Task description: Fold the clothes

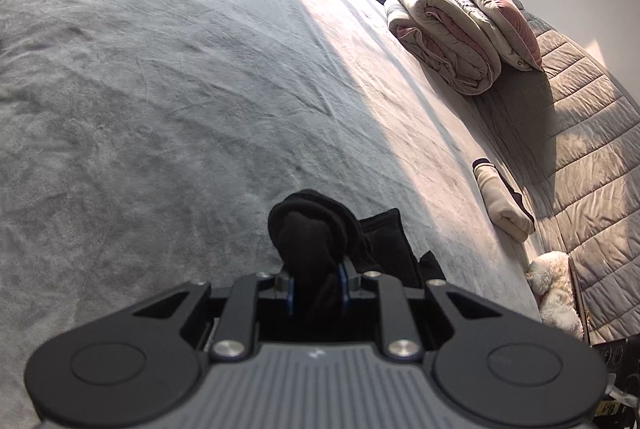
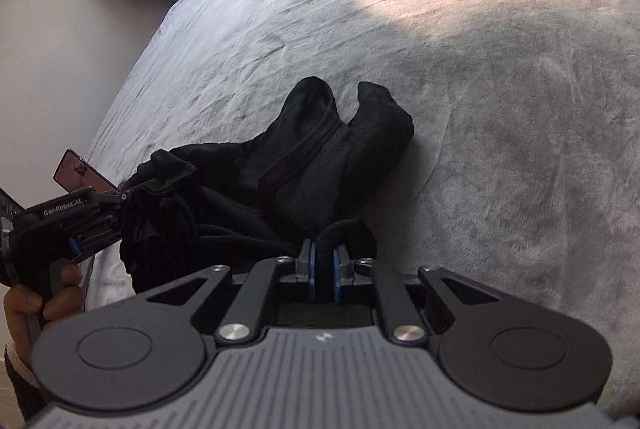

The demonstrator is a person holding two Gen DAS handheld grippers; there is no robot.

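On the near part of the grey bed cover (image 2: 460, 77) lies the black garment (image 2: 304, 165), a dark heap with two tube-like ends reaching up and away over the bed. Its left portion is bunched and lifted off the cover; its near edge runs under the right tongs (image 2: 325, 271).

Gripped between the blue pads of the left tongs (image 1: 317, 287) is a thick wad of this black cloth, which bulges up in front of them in the left wrist view; from the right wrist view the same tongs (image 2: 120, 217) show at the left edge, held by a hand (image 2: 38, 303), cloth hanging from their tip. The right tongs stand nearly together, pinching a thin fold of the garment's edge.

Farther off on the bed rests a folded cream garment (image 1: 504, 201), and beyond it a rolled duvet (image 1: 444, 29) with a pink-backed pillow (image 1: 492, 9) leaning on it. Beside the bed's edge sits a white plush toy (image 1: 554, 293).
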